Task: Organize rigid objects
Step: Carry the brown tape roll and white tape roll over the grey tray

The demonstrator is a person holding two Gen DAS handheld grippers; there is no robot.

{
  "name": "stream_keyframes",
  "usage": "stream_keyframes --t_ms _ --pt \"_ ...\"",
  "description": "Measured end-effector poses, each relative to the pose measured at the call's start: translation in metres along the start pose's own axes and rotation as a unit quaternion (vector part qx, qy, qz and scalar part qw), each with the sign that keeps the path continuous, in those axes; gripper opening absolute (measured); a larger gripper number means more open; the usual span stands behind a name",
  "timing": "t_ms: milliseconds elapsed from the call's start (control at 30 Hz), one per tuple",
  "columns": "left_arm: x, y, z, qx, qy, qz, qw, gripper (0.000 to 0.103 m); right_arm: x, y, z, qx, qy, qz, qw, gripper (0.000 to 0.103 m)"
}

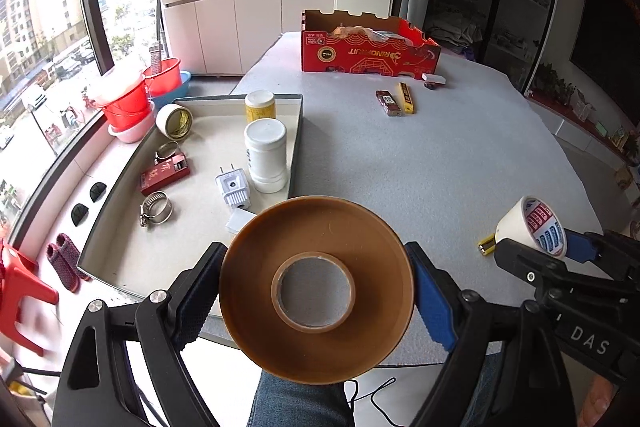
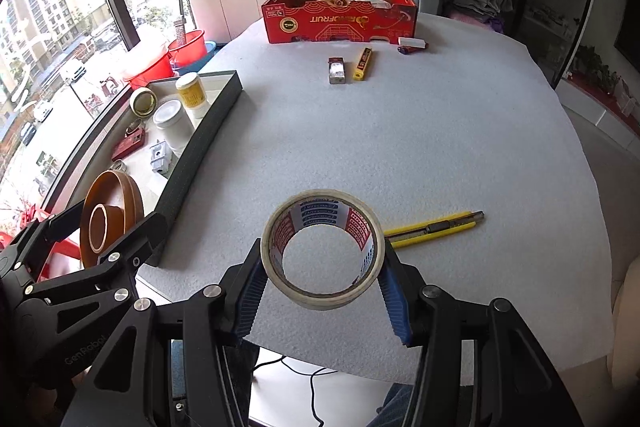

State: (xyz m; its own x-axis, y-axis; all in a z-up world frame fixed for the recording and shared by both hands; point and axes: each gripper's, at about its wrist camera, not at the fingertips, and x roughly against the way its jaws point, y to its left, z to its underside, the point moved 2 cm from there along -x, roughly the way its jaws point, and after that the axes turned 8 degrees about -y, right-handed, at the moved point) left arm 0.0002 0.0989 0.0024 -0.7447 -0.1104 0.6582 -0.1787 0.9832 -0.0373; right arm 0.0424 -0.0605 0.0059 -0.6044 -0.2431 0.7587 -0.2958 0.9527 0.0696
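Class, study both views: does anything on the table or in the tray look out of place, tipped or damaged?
One thing: in the tray, a cream tape roll leans on edge against the far wall. Nothing looks spilled or damaged.

red box [image 1: 368, 57] contents: partly hidden by wall | white block [image 1: 240, 221]: half behind brown tape roll [image 1: 316, 289]
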Motion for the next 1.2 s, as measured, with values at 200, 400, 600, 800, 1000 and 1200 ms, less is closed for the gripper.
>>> stream_keyframes --t_ms 200,400,600,800,1000,1200 --pt "0.0 0.063 -0.01 0.033 -0.018 -0.069 0.9969 0.089 -0.008 0.054 -0.024 0.034 -0.006 -0.05 0.998 0.054" --pt "-0.005 0.122 -0.017 0.067 -0.018 -0.128 0.9894 0.089 -0.017 0.104 -0.049 0.067 -0.012 -0.094 0.993 0.054" --pt "-0.017 0.145 -0.021 0.079 -0.01 -0.145 0.9862 0.089 -0.032 0.145 -0.074 0.085 -0.01 -0.125 0.989 0.054" --pt "-0.034 0.148 -0.024 0.078 0.004 -0.149 0.9858 0.089 -0.05 0.166 -0.098 0.099 -0.011 -0.134 0.986 0.054" --pt "-0.046 0.143 -0.022 0.073 0.018 -0.146 0.9865 0.089 -0.072 0.173 -0.11 0.099 -0.001 -0.134 0.986 0.054" --pt "-0.058 0.135 -0.02 0.07 0.03 -0.138 0.9875 0.089 -0.084 0.174 -0.112 0.098 0.01 -0.137 0.986 0.054"
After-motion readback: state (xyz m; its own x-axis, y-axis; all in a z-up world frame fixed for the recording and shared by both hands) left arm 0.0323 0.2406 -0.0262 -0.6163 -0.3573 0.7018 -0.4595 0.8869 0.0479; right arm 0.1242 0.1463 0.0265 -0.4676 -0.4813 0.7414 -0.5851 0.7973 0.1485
